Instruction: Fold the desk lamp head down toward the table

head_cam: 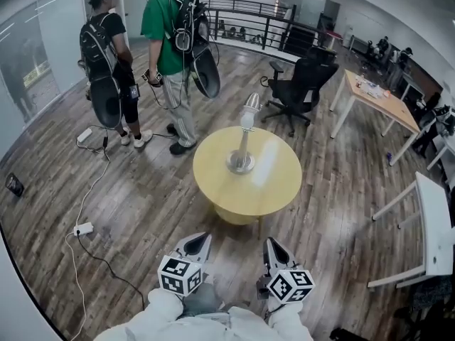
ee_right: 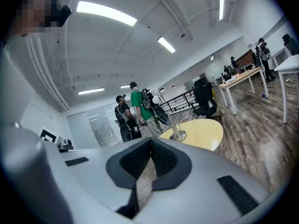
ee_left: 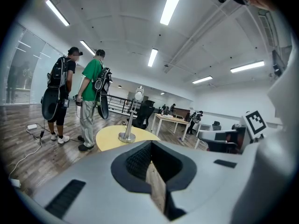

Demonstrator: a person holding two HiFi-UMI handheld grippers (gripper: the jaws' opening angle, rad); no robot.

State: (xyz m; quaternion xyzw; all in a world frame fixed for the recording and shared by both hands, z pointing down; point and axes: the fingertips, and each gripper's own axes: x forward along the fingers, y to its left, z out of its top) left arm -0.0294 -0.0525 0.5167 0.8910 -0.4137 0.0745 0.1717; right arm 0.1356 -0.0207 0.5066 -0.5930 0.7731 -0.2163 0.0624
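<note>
A silver desk lamp [head_cam: 242,148] stands upright on a round yellow table [head_cam: 274,190] in the middle of the room, its head [head_cam: 252,104] raised above the round base. My left gripper [head_cam: 200,239] and right gripper [head_cam: 271,243] hover side by side over the wooden floor, short of the table's near edge, both shut and empty. In the left gripper view the lamp [ee_left: 131,120] and table [ee_left: 110,138] lie ahead beyond the closed left gripper [ee_left: 150,146]. The right gripper view shows the lamp [ee_right: 173,125] on the table [ee_right: 203,133] past the closed right gripper [ee_right: 150,143].
Two people with backpacks [head_cam: 170,55] stand at the table's far left. A black office chair [head_cam: 302,84] sits behind the table, with a wooden desk [head_cam: 377,98] to its right and a white table [head_cam: 430,226] at the right edge. Cables and a power strip [head_cam: 84,228] lie on the floor at left.
</note>
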